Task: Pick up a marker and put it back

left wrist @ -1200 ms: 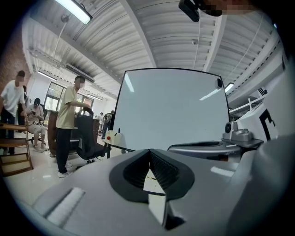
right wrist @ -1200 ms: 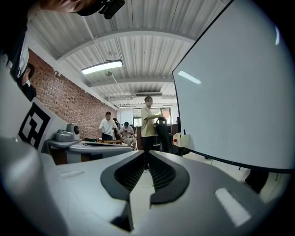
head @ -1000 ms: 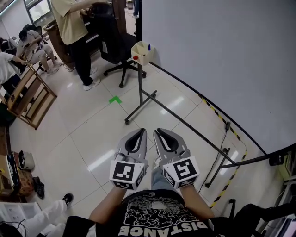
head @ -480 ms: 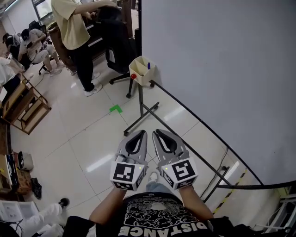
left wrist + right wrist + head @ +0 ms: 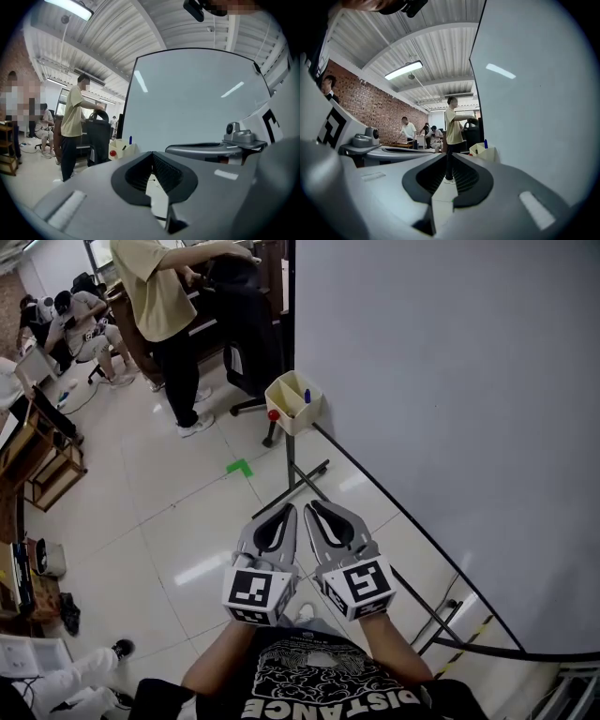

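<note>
Both grippers are held low and near, side by side, just in front of the person's black shirt. The left gripper has its two jaws shut tight, tip to tip, and nothing is between them. The right gripper is the same: jaws closed, nothing in them. The two grippers sit just beside each other, and both point toward the far end of the room, where the stand is.

The blue marker is not in either gripper. It stands upright in a cream box, with its top poking up over the rim on the right side of the box. The box sits on top of a thin dark stand, far from the grippers and well apart from them. A round red thing is on the left side of the box. I cannot tell what it is.

The big white board fills the right side, and the box is just beside its left edge. On the shiny tiled floor there is a small green mark, left of the stand. Far off on the left a person in a yellow shirt stands by a black chair — and more people sit even farther left.
</note>
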Demonstrator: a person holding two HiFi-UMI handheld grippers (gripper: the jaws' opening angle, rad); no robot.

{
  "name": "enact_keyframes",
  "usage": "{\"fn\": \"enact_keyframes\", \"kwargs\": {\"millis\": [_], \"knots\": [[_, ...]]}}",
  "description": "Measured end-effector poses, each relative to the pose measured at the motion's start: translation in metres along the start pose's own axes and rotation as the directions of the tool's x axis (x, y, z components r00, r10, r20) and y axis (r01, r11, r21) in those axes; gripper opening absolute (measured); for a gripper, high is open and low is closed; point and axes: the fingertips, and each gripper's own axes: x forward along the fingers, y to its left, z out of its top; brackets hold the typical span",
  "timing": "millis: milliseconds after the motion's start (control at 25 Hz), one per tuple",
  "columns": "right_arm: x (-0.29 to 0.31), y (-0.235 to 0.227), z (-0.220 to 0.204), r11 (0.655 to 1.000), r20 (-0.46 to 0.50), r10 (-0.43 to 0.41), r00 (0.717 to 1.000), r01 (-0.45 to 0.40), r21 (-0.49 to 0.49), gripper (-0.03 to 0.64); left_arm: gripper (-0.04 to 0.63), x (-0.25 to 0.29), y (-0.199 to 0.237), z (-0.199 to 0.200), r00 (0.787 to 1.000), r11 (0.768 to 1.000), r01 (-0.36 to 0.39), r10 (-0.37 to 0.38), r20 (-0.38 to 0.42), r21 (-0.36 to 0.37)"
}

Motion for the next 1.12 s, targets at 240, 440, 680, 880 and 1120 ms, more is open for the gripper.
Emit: {"fn": "enact_keyframes", "kwargs": {"millis": [240, 440, 680, 880, 1120], "knots": [[0.034, -0.019, 0.0, 1.0, 0.002, 0.01, 1.0, -0.01, -0.017, 0.017, 0.006, 0.021, 0.023, 0.004, 0.999, 1.0, -0.03, 0.03, 0.011, -0.004], [0.067, -0.038, -0.001, 1.0, 0.004, -0.007, 1.0, 0.007, -0.027, 0.066, 0.006, 0.048, 0.044, 0.006, 1.0, 1.0, -0.026, 0.026, 0.013, -0.013], [0.108, -0.064, -0.003, 0.999, 0.0, -0.041, 0.999, 0.041, -0.024, 0.067, 0.006, 0.083, 0.073, 0.01, 1.0, 1.0, -0.011, 0.011, 0.009, -0.009], [0.138, -0.085, -0.007, 0.997, -0.022, -0.072, 0.997, 0.072, -0.016, 0.087, 0.006, 0.11, 0.092, 0.013, 1.0, 1.0, 0.007, -0.007, -0.002, -0.002], [0.169, -0.102, -0.011, 0.995, -0.034, -0.096, 0.995, 0.096, -0.008, 0.104, 0.006, 0.134, 0.112, 0.012, 1.0, 1.0, 0.023, -0.023, -0.015, -0.012]]}}
